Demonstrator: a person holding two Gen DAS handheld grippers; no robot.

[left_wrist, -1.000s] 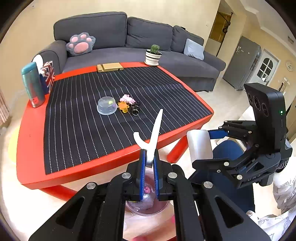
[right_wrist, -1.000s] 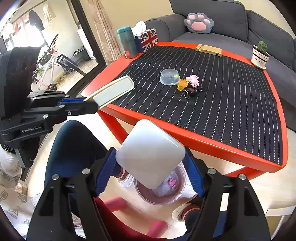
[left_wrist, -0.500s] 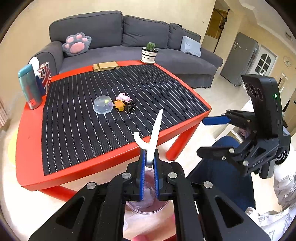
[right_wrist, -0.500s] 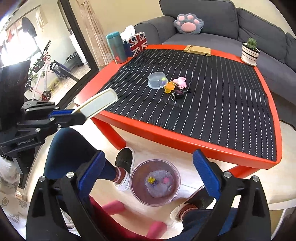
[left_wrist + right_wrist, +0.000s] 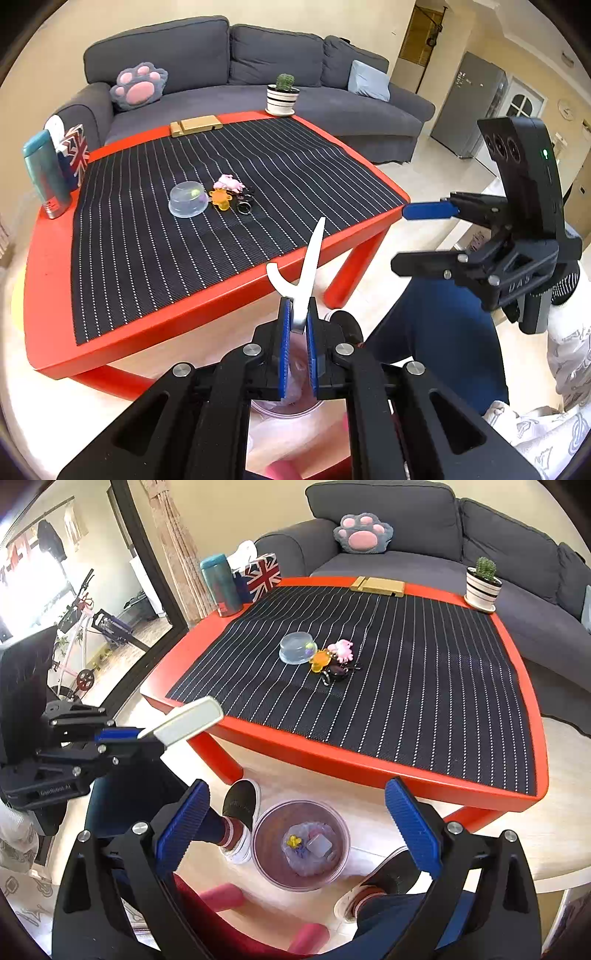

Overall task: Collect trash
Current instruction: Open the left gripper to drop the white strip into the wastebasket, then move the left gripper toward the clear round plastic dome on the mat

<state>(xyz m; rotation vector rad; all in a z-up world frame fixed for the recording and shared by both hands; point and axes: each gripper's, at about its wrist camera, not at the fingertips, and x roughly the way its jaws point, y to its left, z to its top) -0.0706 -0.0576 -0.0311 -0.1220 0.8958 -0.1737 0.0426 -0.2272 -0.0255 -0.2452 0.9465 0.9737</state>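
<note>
Both grippers hung above the trash bin [image 5: 301, 843], the right gripper [image 5: 293, 821] gaping empty, the left gripper [image 5: 296, 341] pinching a white lid [image 5: 308, 271] that looked likely to miss if dropped off-centre.

A thin white plastic piece [image 5: 308, 275], flat with a curved hook branching off one side, stands pinched between the pads of the left gripper [image 5: 297, 345], its long end projecting forward past the fingertips. Directly below the wide-spread, empty right gripper [image 5: 295, 829] sits a round translucent trash bin [image 5: 301, 845] on the floor, lined with a bag; a pale square item [image 5: 319, 845] and small yellow and purple scraps lie inside.
</note>
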